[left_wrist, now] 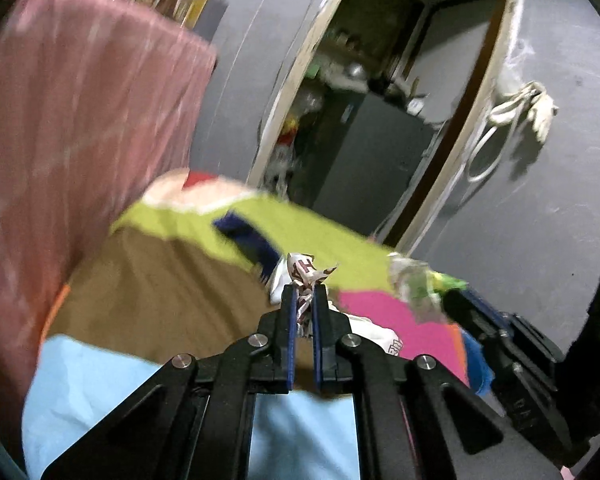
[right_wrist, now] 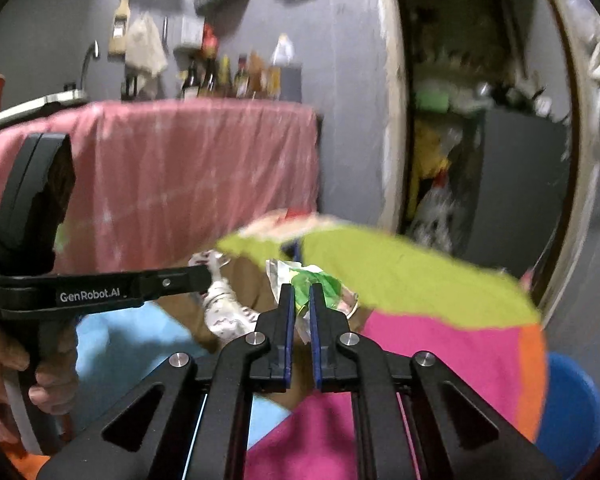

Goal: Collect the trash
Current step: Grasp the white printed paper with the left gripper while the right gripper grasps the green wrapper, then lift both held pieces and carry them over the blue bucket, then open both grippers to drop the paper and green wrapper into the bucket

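Above patchwork cloth [left_wrist: 172, 272], wrapper-pinching grippers [left_wrist: 304, 292]

A low surface under a patchwork cloth [left_wrist: 172, 280] — green, brown, pink, light blue, orange panels; a white printed scrap [left_wrist: 384, 338] lies on it.

The lower part of the white printed wrapper [left_wrist: 305, 276] is hidden between the left gripper's [left_wrist: 303, 294] fingers, and its lettering is too crumpled to read. The green wrapper [right_wrist: 316, 286] is likewise partly covered by the right gripper [right_wrist: 299, 294]. The bottles [right_wrist: 228, 76] behind the pink cloth [right_wrist: 180, 176] are blurred, labels illegible. The doorway's [right_wrist: 480, 120] shelves blur into indistinct clutter.
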